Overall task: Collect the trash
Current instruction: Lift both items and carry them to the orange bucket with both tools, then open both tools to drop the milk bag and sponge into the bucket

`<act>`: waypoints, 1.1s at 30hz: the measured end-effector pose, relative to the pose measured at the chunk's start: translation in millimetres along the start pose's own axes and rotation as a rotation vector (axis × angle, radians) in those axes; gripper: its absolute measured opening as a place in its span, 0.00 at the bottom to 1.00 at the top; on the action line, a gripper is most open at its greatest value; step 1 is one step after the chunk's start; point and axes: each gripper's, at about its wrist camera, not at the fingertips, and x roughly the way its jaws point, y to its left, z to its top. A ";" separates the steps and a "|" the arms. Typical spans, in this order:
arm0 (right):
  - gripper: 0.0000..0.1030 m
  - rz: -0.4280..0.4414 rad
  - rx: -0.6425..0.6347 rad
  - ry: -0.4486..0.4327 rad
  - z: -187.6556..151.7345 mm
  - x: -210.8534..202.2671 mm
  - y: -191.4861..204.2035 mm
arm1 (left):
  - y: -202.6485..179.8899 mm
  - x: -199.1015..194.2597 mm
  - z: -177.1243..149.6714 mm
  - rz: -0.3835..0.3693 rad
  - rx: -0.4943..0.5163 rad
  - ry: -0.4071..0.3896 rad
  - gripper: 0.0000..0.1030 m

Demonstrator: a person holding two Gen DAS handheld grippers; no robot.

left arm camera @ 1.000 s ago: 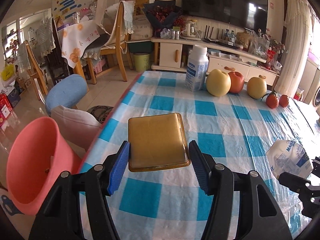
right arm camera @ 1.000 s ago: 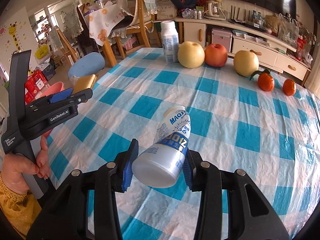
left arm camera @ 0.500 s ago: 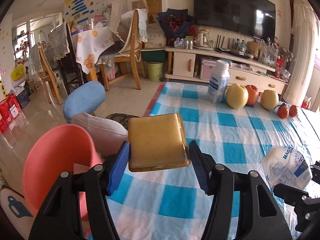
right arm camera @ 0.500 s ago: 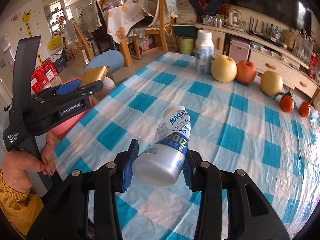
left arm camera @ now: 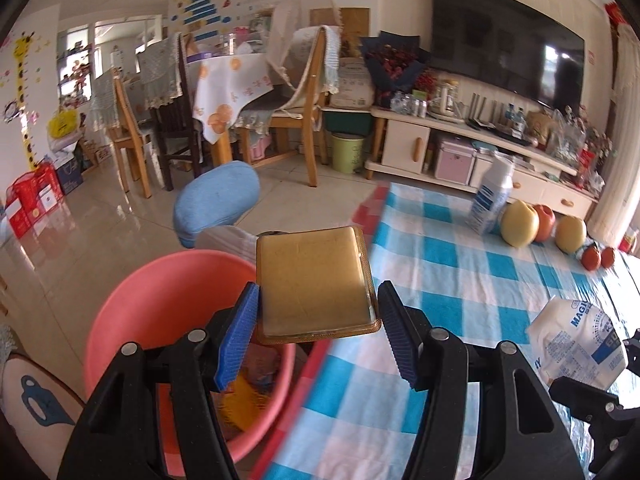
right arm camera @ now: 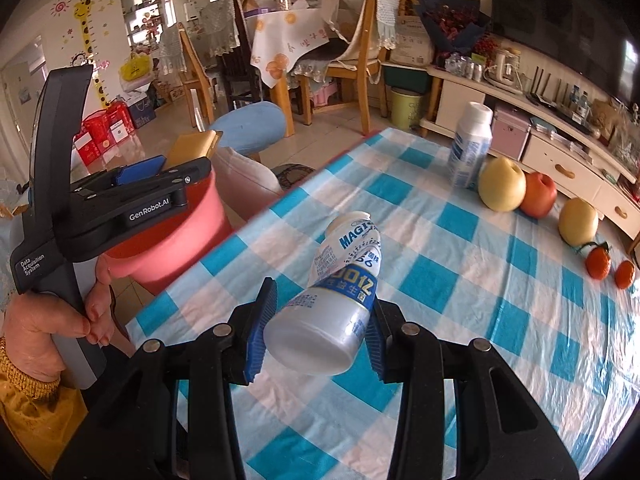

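My left gripper point(left arm camera: 316, 332) is shut on a flat amber plastic tray point(left arm camera: 314, 284) and holds it in the air over the near rim of a pink bin point(left arm camera: 160, 300) beside the table. The bin holds some trash at its bottom. My right gripper point(right arm camera: 316, 332) is shut on an empty white and blue bottle point(right arm camera: 336, 296), held tilted above the checked tablecloth point(right arm camera: 460, 280). In the right wrist view the left gripper point(right arm camera: 160, 172) with the tray point(right arm camera: 190, 146) hangs over the pink bin point(right arm camera: 172, 240).
An upright white bottle point(right arm camera: 470, 144), two yellow pears, a red apple point(right arm camera: 538, 194) and two small oranges stand along the table's far edge. A blue stool point(left arm camera: 218, 202) and a white cushion sit behind the bin. Chairs and a TV cabinet are further back.
My left gripper has swung left with the amber tray, from above the table to above the pink bin. My right gripper has followed left with the bottle, staying over the table.
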 end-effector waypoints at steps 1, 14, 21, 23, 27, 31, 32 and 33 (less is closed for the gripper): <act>0.41 0.009 -0.002 -0.002 3.4 2.8 5.5 | 5.1 1.0 0.9 0.004 -0.008 0.001 0.60; 0.41 0.121 -0.060 -0.028 49.5 41.3 79.4 | 81.0 13.6 4.0 0.064 -0.160 0.025 0.60; 0.41 0.167 -0.123 -0.022 69.4 64.4 118.5 | 118.5 21.2 0.1 0.094 -0.240 0.044 0.60; 0.41 0.173 -0.136 -0.017 72.3 70.7 126.6 | 129.1 23.1 -0.8 0.100 -0.265 0.048 0.60; 0.41 0.187 -0.164 -0.005 76.8 82.4 143.0 | 152.5 26.1 -3.4 0.114 -0.321 0.052 0.60; 0.41 0.206 -0.196 0.013 76.9 93.9 160.3 | 165.1 29.3 -7.2 0.113 -0.361 0.060 0.60; 0.41 0.207 -0.203 0.016 76.1 96.1 163.7 | 167.4 30.6 -7.9 0.113 -0.370 0.063 0.60; 0.41 0.210 -0.211 0.022 75.1 99.4 167.3 | 168.4 31.4 -8.6 0.113 -0.376 0.066 0.60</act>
